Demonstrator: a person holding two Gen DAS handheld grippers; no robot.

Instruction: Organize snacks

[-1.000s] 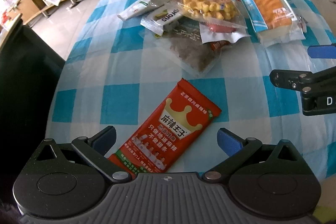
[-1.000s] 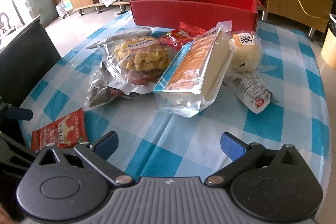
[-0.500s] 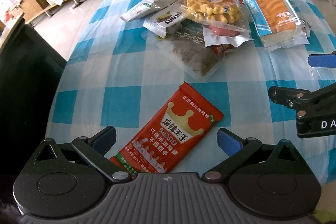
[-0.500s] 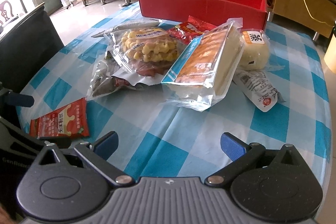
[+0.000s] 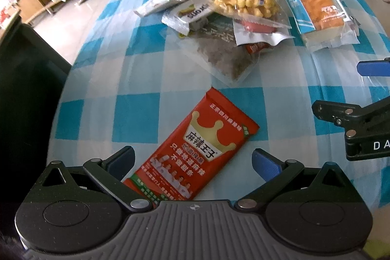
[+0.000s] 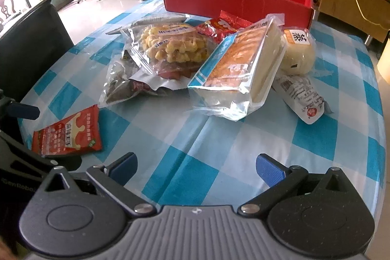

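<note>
Item: red snack packet [image 5: 198, 148], flat foil pouch with a crown print, lying alone on the blue-and-white checked tablecloth [image 5: 136, 118] near the table's front edge, well apart from the main heap. Position relative to left gripper [image 5: 193, 160]: directly ahead and partly between the fingers, the near end running in under the gripper body; long axis slanted, near end toward the left finger, far end angled away to the right. Left gripper state: jaws spread wide, nothing held, low over the cloth and looking forward and down. Right gripper [image 6: 196, 167]: jaws likewise wide and empty, over bare cloth, facing the heap; the packet lies off to its left, so the left hand is judged the nearer for this pick. Heap: bag of yellow puffed snacks [image 6: 173, 45], wrapped sliced cake [image 6: 241, 67], round white bun [image 6: 296, 52], white sachet [image 6: 302, 96], clear bag of dark contents [image 5: 224, 55]. Destination, presumed: red cardboard box [image 6: 234, 0] at the far side of the table, interior not visible. Note: the slant suggests a wrist turn would help before closing across the packet's short side.
</note>
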